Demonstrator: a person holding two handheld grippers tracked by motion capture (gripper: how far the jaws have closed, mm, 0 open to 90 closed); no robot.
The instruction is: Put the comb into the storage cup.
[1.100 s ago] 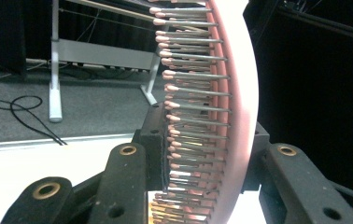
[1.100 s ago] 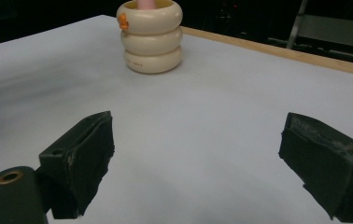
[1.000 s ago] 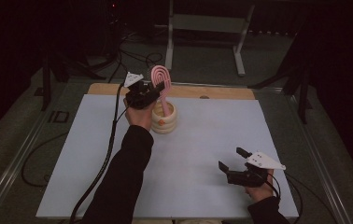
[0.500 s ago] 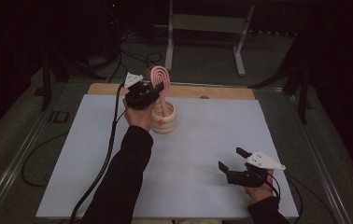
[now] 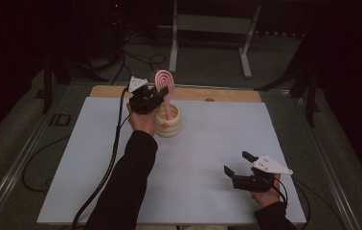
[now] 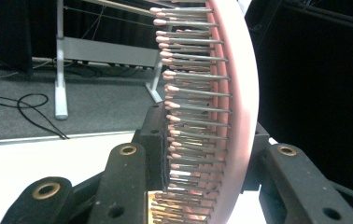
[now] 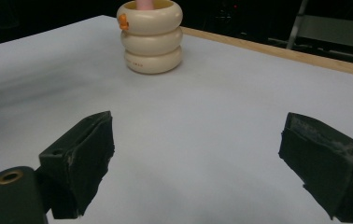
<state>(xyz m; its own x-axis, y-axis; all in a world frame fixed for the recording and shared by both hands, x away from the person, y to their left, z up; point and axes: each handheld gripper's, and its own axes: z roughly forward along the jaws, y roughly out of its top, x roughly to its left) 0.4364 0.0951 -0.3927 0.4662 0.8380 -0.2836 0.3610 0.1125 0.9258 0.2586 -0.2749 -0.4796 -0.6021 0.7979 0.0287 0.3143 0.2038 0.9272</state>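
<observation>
A pink hairbrush (image 5: 164, 81) stands upright with its handle down in a cream holder (image 5: 168, 123) shaped like stacked rings, at the far middle of the white table (image 5: 208, 139). My left gripper (image 5: 159, 97) is shut on the brush just above the holder. In the left gripper view the bristled head (image 6: 230, 93) rises between the pads of the left gripper (image 6: 202, 149). My right gripper (image 5: 236, 163) rests near the front right of the table, open and holding nothing. The right gripper view shows the right gripper (image 7: 202, 154) pointing at the holder (image 7: 151, 39) with the pink handle (image 7: 144, 3) inside.
A wooden strip (image 5: 203, 94) runs along the table's far edge. Behind it stands a metal frame (image 5: 208, 24), with cables (image 5: 136, 52) on the floor. A black cable (image 5: 114, 143) trails from the left gripper beside the sleeve.
</observation>
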